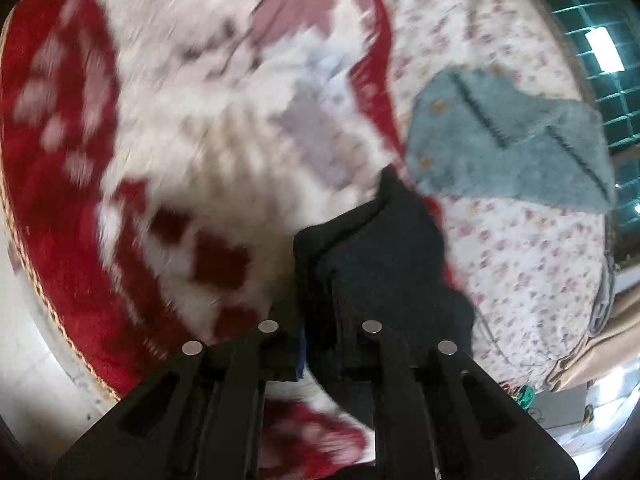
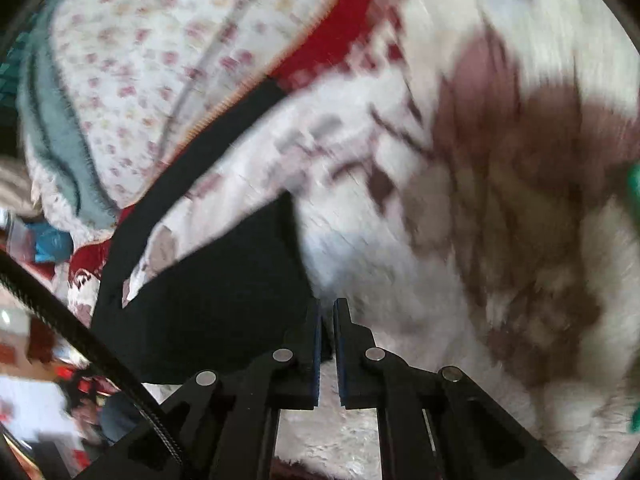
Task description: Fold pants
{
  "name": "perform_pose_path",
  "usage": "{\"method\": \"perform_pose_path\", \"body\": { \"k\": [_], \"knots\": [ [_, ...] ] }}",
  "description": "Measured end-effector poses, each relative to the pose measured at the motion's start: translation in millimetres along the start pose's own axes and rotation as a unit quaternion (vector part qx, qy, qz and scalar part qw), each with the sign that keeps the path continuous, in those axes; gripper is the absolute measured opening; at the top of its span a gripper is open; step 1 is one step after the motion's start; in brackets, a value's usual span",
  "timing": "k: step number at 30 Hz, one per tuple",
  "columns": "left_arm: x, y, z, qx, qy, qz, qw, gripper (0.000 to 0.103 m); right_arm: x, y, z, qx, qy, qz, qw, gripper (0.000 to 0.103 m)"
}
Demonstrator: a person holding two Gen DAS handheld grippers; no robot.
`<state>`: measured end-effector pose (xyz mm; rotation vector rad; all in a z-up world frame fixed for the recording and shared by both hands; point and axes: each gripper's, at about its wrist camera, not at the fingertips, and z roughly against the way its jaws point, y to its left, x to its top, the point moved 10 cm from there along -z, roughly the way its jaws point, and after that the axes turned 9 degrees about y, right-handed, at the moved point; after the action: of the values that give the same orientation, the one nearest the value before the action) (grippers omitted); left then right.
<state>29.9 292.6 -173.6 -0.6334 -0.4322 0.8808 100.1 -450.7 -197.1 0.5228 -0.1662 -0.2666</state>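
The black pants [image 1: 384,256] rise in a bunched fold straight out of my left gripper [image 1: 322,332], which is shut on the cloth; its fingertips are buried in the fabric. In the right wrist view the black pants [image 2: 224,288] spread to the left of my right gripper [image 2: 328,312]. A narrow black strip of them runs up toward the red border. The right jaws stand almost together, pinching an edge of the dark cloth. Both views are blurred by motion.
A fluffy red and white patterned blanket [image 1: 180,140] lies under the pants. Beside it is a floral sheet [image 1: 520,260] with a grey-teal towel [image 1: 500,136] on it. A black cable [image 2: 80,328] crosses the lower left of the right wrist view.
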Motion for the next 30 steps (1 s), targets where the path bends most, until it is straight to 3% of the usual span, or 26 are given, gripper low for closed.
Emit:
{"method": "perform_pose_path", "body": {
  "k": [3, 5, 6, 9, 10, 12, 13, 15, 18, 21, 24, 26, 27, 30],
  "knots": [
    [4, 11, 6, -0.017, -0.012, 0.042, 0.9989, 0.015, 7, -10, 17, -0.045, -0.035, -0.015, 0.998, 0.007],
    [11, 16, 24, 0.021, -0.048, 0.052, 0.9973, 0.016, 17, -11, 34, -0.087, -0.065, -0.013, 0.994, 0.009],
    [16, 16, 36, 0.035, -0.076, 0.053, 0.9951, 0.019, 23, -6, 41, -0.082, -0.077, -0.010, 0.994, 0.009],
    [29, 0, 79, 0.033, -0.154, 0.041, 0.9867, 0.030, 53, 20, 56, -0.001, -0.114, -0.018, 0.993, 0.018],
    [31, -10, 90, 0.025, -0.173, 0.034, 0.9840, 0.034, 66, 32, 58, 0.044, -0.127, -0.026, 0.991, 0.030],
    [28, -43, 106, -0.007, -0.202, 0.012, 0.9792, 0.051, 94, 54, 54, 0.126, -0.144, -0.049, 0.980, 0.051],
    [22, -60, 109, -0.029, -0.208, 0.001, 0.9777, 0.055, 110, 63, 43, 0.156, -0.146, -0.070, 0.974, 0.052],
    [0, -101, 98, -0.084, -0.185, -0.020, 0.9788, 0.059, 137, 72, 16, 0.199, -0.126, -0.102, 0.967, 0.052],
    [-42, -150, 60, -0.136, -0.116, -0.058, 0.9821, 0.059, 159, 82, -25, 0.216, -0.087, -0.115, 0.966, 0.052],
    [-87, -179, 16, -0.136, -0.061, -0.124, 0.9811, 0.059, 169, 73, -55, 0.183, -0.076, -0.132, 0.971, 0.050],
    [-109, -178, -15, -0.093, -0.031, -0.144, 0.9847, 0.059, 180, 75, -60, 0.202, -0.102, -0.129, 0.966, 0.049],
    [-110, -187, -15, -0.100, -0.034, -0.161, 0.9812, 0.059, 187, 82, -63, 0.189, -0.113, -0.102, 0.970, 0.032],
    [-109, -187, -13, -0.089, -0.045, -0.169, 0.9806, 0.059, 188, 82, -67, 0.169, -0.114, -0.096, 0.974, 0.015],
    [-108, -180, -15, -0.095, -0.039, -0.154, 0.9827, 0.059, 180, 81, -65, 0.116, -0.126, -0.076, 0.982, 0.009]
  ]
}}
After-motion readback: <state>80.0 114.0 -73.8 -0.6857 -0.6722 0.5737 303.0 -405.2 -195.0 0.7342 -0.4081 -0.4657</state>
